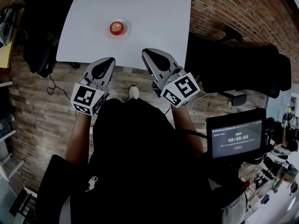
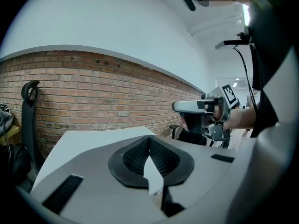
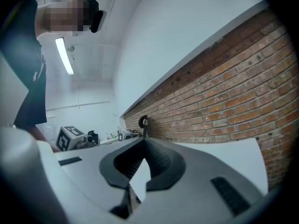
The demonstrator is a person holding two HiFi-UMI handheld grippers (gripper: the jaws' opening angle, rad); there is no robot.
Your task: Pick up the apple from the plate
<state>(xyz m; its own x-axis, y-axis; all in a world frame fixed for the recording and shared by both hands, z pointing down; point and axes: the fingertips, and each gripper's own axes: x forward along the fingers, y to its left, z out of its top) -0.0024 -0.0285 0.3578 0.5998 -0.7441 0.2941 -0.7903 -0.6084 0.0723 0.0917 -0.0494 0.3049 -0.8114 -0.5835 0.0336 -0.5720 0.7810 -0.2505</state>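
A red apple (image 1: 117, 28) sits on a small white plate (image 1: 127, 28) near the middle of a white table (image 1: 154, 13) in the head view. My left gripper (image 1: 110, 59) hovers at the table's near edge, below and slightly left of the plate, with its jaws together and nothing in them. To its right, my right gripper (image 1: 145, 52) reaches just over the same edge, also closed and empty. In the left gripper view the left gripper (image 2: 149, 138) points over the tabletop with the right gripper (image 2: 201, 107) beside it. The right gripper (image 3: 144, 139) shows only table and wall ahead; the apple is hidden in both gripper views.
A black chair (image 1: 243, 64) stands right of the table, and dark bags (image 1: 37, 41) lie to its left. A screen with a timer (image 1: 236, 139) is at the lower right. A brick wall (image 2: 93, 92) runs behind the table. The floor is brick-patterned.
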